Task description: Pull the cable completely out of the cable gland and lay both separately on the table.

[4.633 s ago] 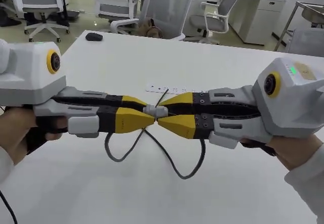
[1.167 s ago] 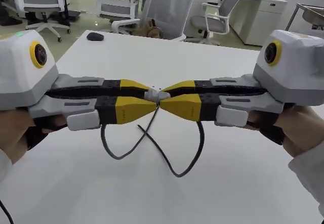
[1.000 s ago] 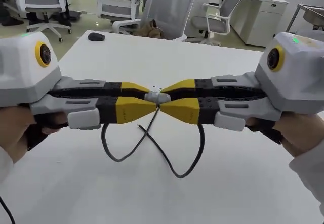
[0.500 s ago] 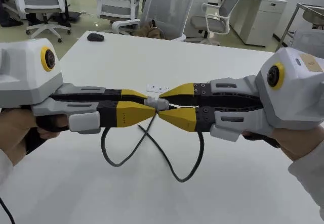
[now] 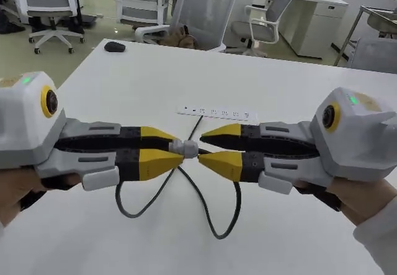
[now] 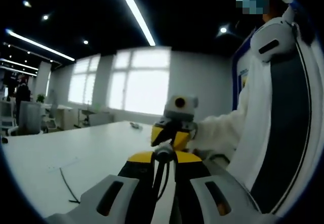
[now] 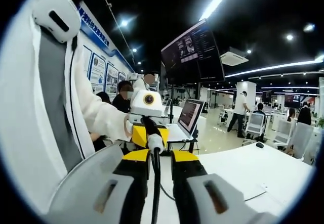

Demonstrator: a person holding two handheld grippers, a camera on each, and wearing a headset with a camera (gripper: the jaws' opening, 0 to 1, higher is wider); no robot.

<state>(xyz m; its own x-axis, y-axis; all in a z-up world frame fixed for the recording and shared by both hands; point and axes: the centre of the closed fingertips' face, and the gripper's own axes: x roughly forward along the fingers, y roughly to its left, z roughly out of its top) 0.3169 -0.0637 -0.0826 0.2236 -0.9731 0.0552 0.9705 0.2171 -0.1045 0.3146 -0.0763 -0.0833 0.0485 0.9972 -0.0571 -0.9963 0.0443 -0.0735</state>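
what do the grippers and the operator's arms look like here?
The two match: left gripper and right gripper each have yellow wedge-shaped jaw tips, black mid-sections and light grey housings with a grey side tab. Black grips sit under the hands. A white sleeve covers the right arm.

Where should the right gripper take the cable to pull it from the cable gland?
Take the straight stretch of cable just beside the cable gland, coming from the side opposite the left gripper holding it; farther along, the cable loops slack.
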